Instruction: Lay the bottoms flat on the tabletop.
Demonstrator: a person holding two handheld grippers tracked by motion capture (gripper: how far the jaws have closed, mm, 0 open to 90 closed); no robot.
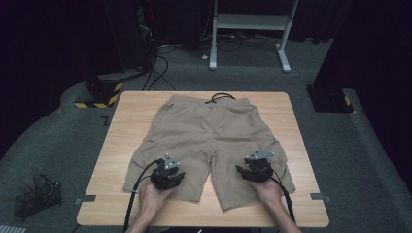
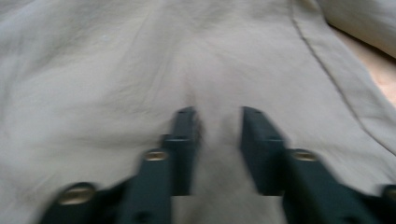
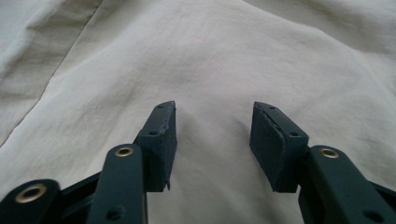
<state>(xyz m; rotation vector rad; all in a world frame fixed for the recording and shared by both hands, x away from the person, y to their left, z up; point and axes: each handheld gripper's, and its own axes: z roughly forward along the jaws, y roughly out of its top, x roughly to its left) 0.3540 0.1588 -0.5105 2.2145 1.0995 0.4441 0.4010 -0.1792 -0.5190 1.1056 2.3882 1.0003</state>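
Tan shorts (image 1: 209,145) lie flat on a wooden table (image 1: 126,126), waistband at the far edge with a black drawstring (image 1: 219,97) looping over it, legs pointing toward the person. The cloth covers most of the tabletop's middle; bare wood shows on both sides and along the near edge.

The left gripper (image 1: 171,177) sits on the left leg near its hem. In the left gripper view (image 2: 218,135) its jaws stand narrow, with a small ridge of fabric rising between them; the picture is blurred and I cannot tell whether the pads press on it. The right gripper (image 1: 250,171) rests on the right leg. In the right gripper view (image 3: 214,135) its jaws stand wider apart, tips down on smooth cloth, holding nothing.

Around the table lies grey carpet (image 1: 340,155). A wire basket (image 1: 36,198) stands on the floor at the near left. Beyond the table are a white desk frame (image 1: 250,29), cables (image 1: 158,73) on the floor and a yellow-and-black striped base (image 1: 99,94). The room behind is dark.
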